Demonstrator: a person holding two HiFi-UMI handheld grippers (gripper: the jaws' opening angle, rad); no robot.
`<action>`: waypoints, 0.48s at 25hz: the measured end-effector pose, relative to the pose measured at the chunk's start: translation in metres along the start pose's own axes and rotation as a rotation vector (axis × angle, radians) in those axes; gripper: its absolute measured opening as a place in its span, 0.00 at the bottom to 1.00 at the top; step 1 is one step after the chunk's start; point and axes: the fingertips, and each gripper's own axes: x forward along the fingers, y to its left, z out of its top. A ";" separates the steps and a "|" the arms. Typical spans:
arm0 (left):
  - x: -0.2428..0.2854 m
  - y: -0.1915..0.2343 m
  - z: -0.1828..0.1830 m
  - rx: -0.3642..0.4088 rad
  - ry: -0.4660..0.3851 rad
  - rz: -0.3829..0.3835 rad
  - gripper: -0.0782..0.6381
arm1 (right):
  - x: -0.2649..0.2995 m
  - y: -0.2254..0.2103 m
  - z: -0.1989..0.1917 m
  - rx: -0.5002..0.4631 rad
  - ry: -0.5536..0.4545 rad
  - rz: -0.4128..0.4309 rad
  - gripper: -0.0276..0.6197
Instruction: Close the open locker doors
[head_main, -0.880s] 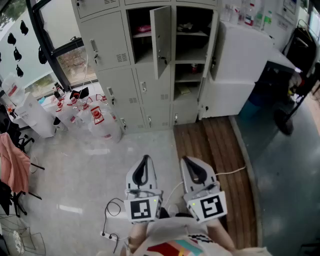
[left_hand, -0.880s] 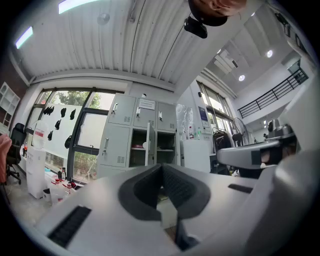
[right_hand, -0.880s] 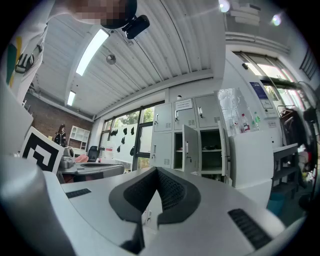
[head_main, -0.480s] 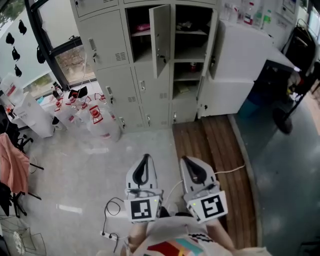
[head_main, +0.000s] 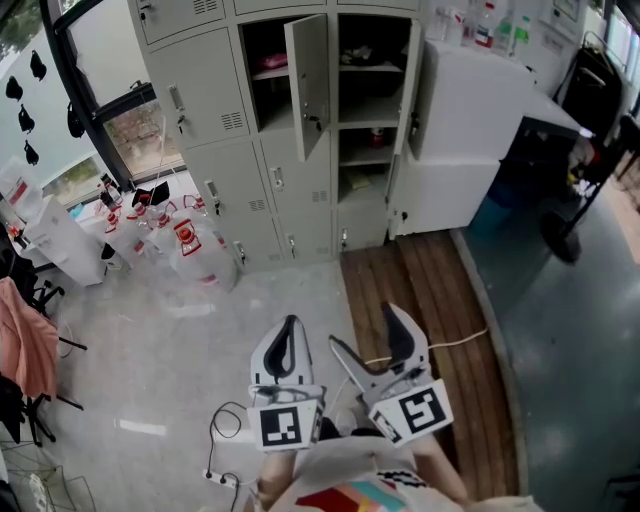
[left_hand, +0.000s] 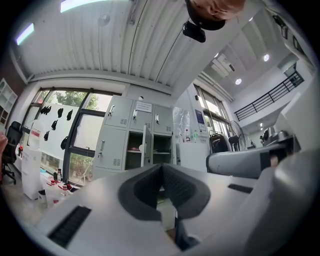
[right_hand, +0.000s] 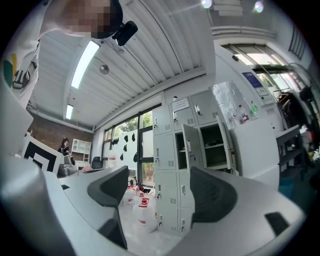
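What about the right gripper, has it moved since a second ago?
Yes. The right gripper has opened: one jaw has swung left to the edge of the wooden floor strip, the other stays over it. Nothing is between them.

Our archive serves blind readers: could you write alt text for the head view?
A bank of grey metal lockers stands ahead with two doors open, a left open door and a right open door. In the foreground the person holds two white tools, both empty: the left tool shut, the right tool open.
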 end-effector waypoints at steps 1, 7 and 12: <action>0.000 0.000 0.001 0.002 -0.004 0.003 0.12 | -0.001 -0.001 0.000 0.015 -0.002 -0.003 0.59; -0.003 0.003 0.002 0.010 -0.012 0.030 0.12 | -0.007 -0.012 0.000 0.034 -0.018 0.012 0.59; -0.014 0.009 -0.001 0.005 -0.006 0.066 0.12 | -0.013 -0.011 -0.004 0.040 -0.011 0.020 0.59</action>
